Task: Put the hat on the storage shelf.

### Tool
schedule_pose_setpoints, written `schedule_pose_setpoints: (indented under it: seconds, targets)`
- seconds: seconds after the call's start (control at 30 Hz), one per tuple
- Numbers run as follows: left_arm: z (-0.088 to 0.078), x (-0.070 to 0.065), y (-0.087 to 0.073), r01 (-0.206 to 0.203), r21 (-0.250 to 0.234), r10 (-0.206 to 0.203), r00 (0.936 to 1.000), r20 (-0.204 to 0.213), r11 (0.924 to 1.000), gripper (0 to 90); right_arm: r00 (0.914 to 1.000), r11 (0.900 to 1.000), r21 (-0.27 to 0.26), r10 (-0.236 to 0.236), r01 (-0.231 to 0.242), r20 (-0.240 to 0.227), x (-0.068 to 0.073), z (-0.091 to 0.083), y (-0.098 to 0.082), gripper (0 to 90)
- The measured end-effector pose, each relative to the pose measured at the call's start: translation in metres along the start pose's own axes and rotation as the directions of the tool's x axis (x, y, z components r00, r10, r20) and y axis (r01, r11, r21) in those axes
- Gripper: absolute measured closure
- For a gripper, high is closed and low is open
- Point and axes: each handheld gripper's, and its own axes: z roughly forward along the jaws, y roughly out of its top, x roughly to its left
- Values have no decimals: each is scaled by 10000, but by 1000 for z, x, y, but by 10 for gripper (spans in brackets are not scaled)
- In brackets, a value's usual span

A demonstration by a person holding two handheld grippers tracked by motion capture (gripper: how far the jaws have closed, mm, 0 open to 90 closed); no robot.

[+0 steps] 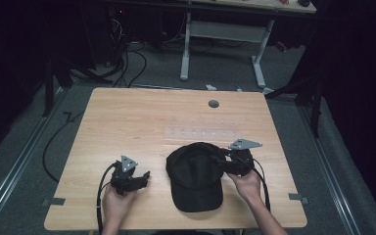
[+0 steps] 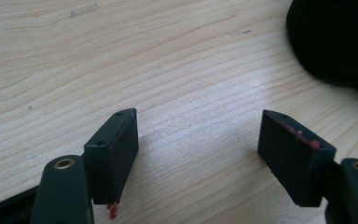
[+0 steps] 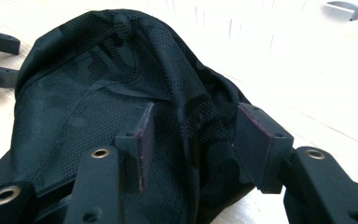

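cap [image 2: 335, 42] cut off by frame edge

Dim room; grey carpet floor [image 1: 24, 147]; white-legged desk [image 1: 225, 32] behind wooden table [image 1: 127, 112].

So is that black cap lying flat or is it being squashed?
Partly bunched: the cap has a raised fold of mesh between the right gripper jaws; its brim lies flat on the table.

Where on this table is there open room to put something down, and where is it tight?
The far half of the table is bare wood, from the back edge to the black cap, save a small grey disc and a clear strip. It is crowded near the front: left gripper, cap, right gripper at the cap's side.
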Motion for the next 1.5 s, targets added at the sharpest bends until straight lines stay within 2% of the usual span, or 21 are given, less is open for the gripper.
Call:
schedule_pose_setpoints:
  seconds: [0.33, 0.53, 0.7, 1.03, 1.17, 1.5]
  targets:
    - [0, 0, 0, 3, 3, -3, 10000, 2, 10000, 289, 9999, 9994, 354, -45, 49, -120, -1, 12, 2, 594]
    - [0, 0, 0, 9, 0, -9, 10000, 4, 10000, 289, 9998, 9985, 549, -47, 56, -171, -2, 14, 1, 620]
    - [0, 0, 0, -12, 11, 12, 10000, 6, 10000, 289, 9997, 9984, 572, 6, 8, -247, -4, 15, -1, 640]
    - [0, 0, 0, -34, 16, 34, 10000, -2, 10000, 289, 9978, 9977, 648, 220, -179, -632, -7, 14, -2, 735]
    - [0, 0, 0, -31, 13, 31, 10000, -3, 10000, 289, 9966, 9977, 664, 192, -139, -799, -7, 14, -2, 795]
    - [0, 0, 0, -22, 14, 22, 10000, -1, 10000, 289, 9941, 9980, 616, 168, -103, -1073, -10, 11, -2, 845]
